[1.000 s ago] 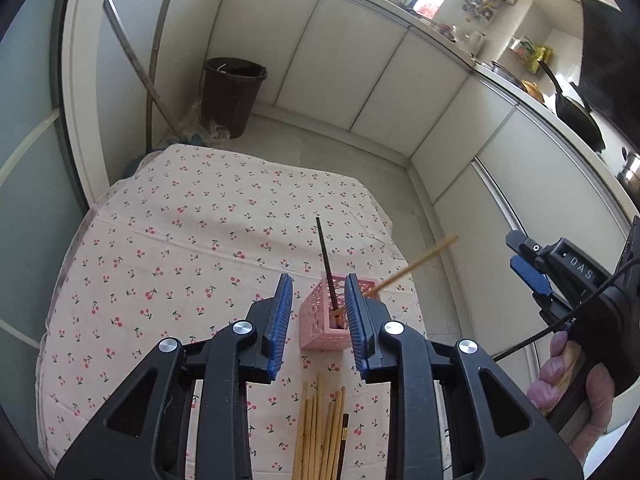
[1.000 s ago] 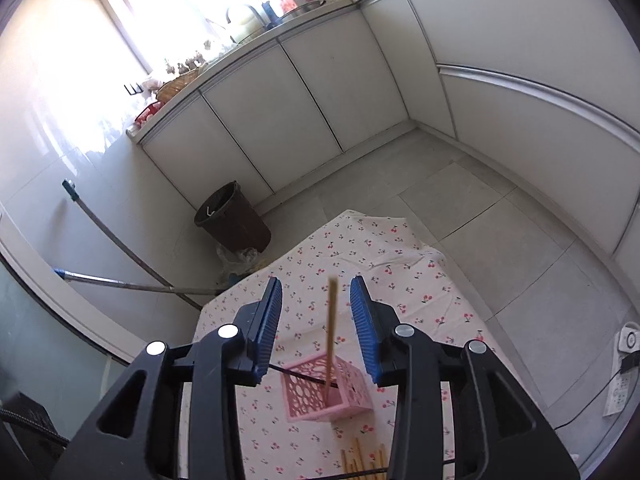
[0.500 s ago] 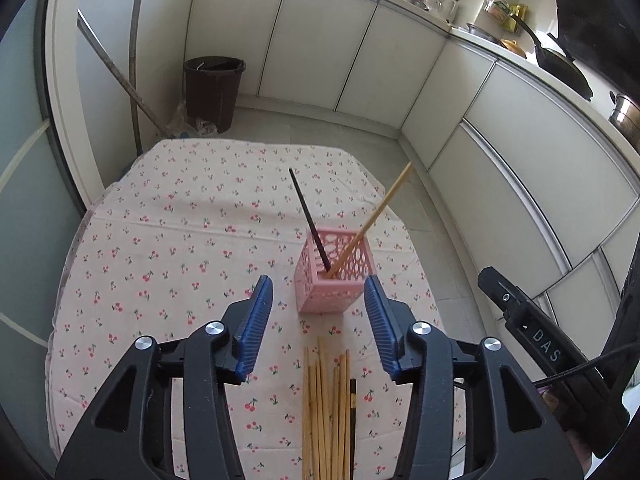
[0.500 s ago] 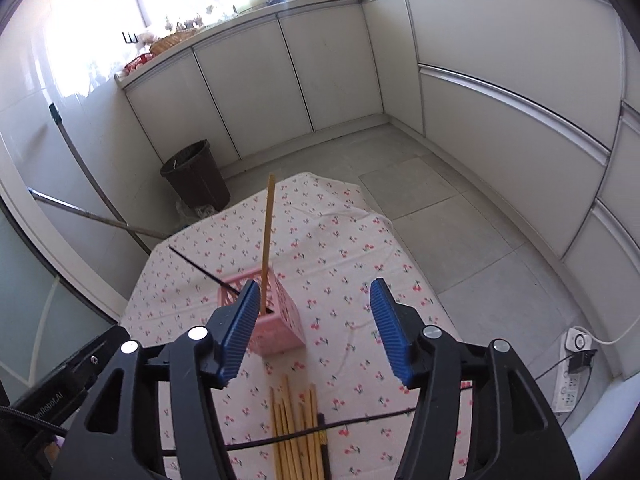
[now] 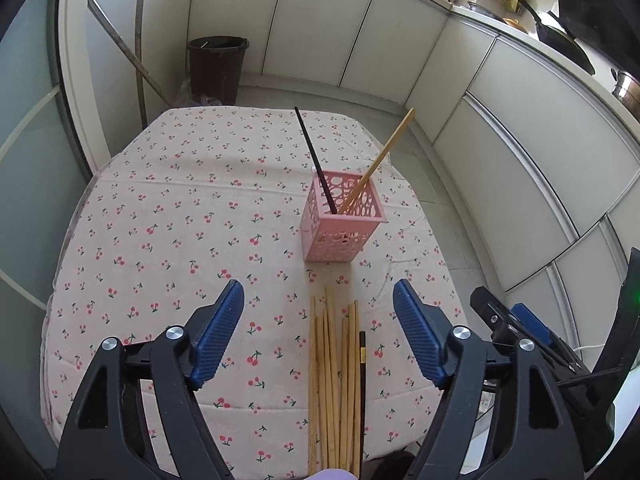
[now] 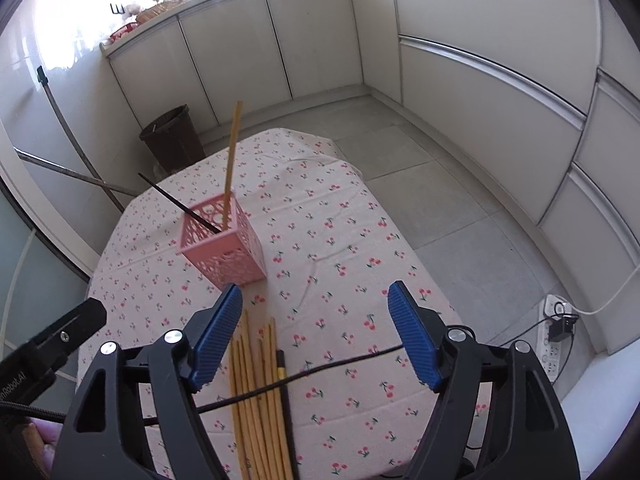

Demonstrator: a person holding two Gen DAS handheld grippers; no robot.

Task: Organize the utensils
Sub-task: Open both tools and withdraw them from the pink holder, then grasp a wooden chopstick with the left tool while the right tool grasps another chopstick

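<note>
A pink lattice holder stands on the cherry-print tablecloth. Inside it lean a black chopstick and a wooden chopstick. Several wooden chopsticks and one black chopstick lie side by side near the table's front edge. My left gripper hovers over that bundle, jaws opening, nothing between them. My right gripper hangs just right of the bundle, jaws opening and empty.
A dark waste bin and leaning poles stand on the floor beyond the table. White cabinets line the walls. A power strip lies on the floor at right. A black cable crosses the bundle.
Both grippers drew back from the holder and sank toward the lying bundle, jaws widening. The wooden chopstick that stood between the right jaws now leans free in the holder.
</note>
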